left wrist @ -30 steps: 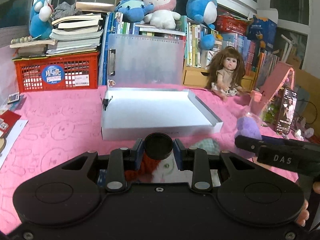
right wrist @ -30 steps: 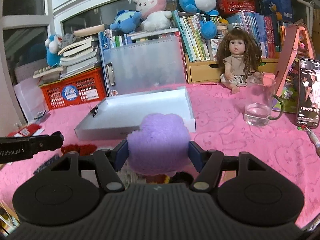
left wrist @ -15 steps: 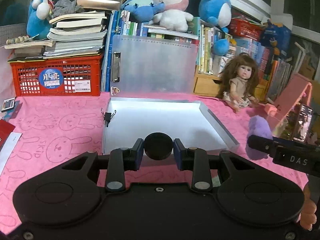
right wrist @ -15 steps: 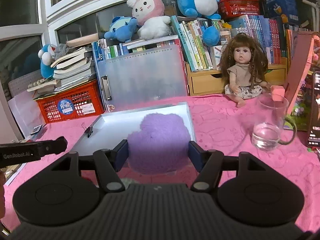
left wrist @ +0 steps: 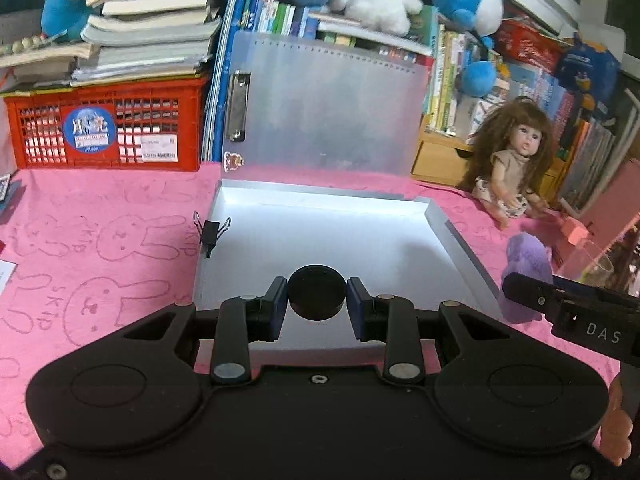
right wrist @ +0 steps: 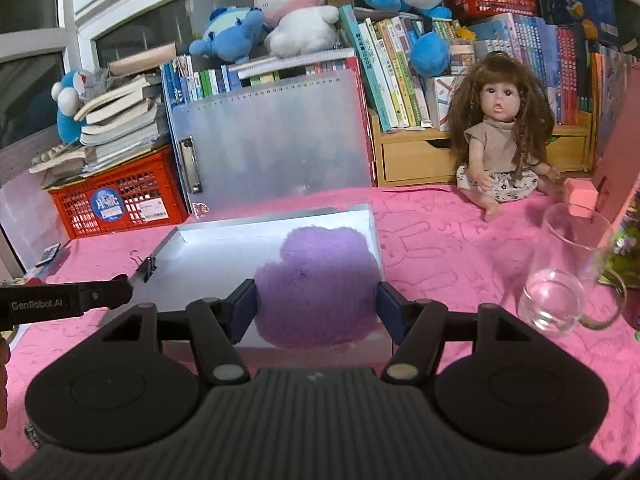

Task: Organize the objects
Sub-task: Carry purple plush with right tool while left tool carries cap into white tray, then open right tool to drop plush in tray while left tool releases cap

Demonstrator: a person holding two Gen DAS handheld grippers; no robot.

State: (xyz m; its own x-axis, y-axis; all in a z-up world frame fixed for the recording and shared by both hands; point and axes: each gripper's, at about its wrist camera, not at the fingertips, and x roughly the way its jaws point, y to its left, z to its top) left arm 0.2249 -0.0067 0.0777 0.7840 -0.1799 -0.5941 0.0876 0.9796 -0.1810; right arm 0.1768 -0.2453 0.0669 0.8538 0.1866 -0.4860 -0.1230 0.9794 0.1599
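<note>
The left tongs (left wrist: 317, 307) are clenched on a black round disc (left wrist: 317, 298), which is held above the near part of the white tray (left wrist: 280, 236). The right tongs (right wrist: 316, 306) grasp a fluffy purple plush (right wrist: 316, 286) over the right half of the same tray (right wrist: 208, 256), close to its right wall.

The tray lies flat on the pink desk (left wrist: 100, 240), its low walls running along the back and both sides. A black binder clip (left wrist: 210, 229) is clamped on its left wall. The tray floor ahead of both tongs shows bare white up to the back wall. Just behind that wall a frosted plastic folder (left wrist: 328, 108) stands upright, leaning on the books, with a red crate (left wrist: 104, 128) to its left.

On the right, a glass mug (right wrist: 560, 276) with a little water stands on the desk, near the right tongs and apart from the tray. A doll (right wrist: 500, 132) sits behind it against the wooden shelf. Open pink cloth lies left of the tray.
</note>
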